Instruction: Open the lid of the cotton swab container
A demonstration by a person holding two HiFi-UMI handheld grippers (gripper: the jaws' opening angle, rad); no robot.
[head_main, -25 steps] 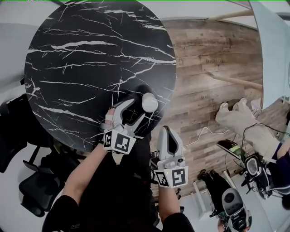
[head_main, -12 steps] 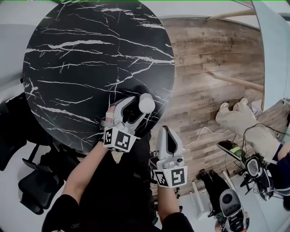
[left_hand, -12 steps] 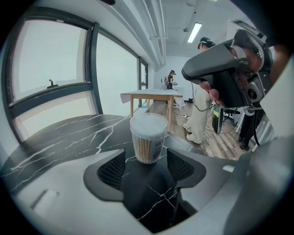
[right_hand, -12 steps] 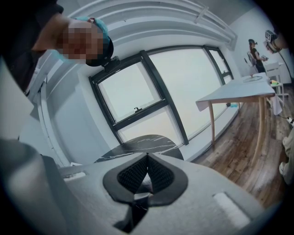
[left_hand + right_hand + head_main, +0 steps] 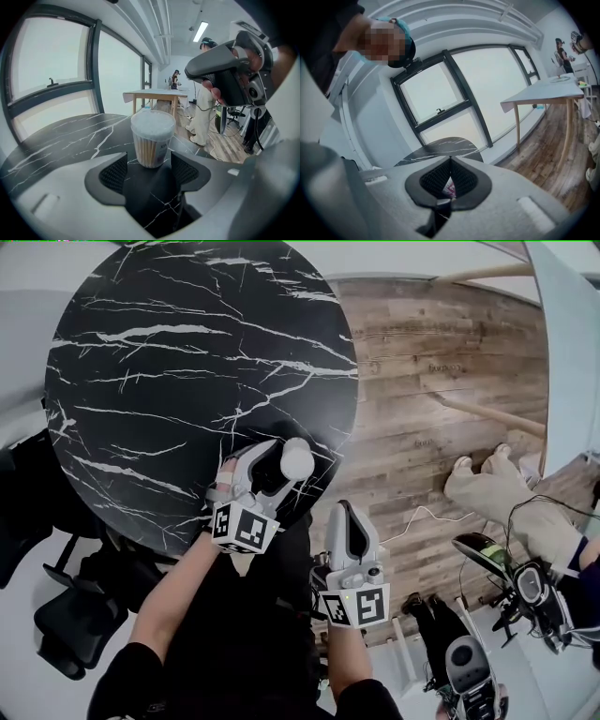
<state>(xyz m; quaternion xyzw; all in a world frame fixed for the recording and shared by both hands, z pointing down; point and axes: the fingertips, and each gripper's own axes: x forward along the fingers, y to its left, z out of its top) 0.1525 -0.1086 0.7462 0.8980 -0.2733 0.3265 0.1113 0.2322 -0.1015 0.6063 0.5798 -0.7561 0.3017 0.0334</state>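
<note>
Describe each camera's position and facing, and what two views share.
Head view: on the person's head, steeply down at the marble table; forearms, left gripper, right gripper show.
Left gripper view: along its opening jaws; cotton swab container between their tips, untouched.
Right gripper view: along shut jaws toward a window.
Shared: container, in head and left gripper views.
</note>
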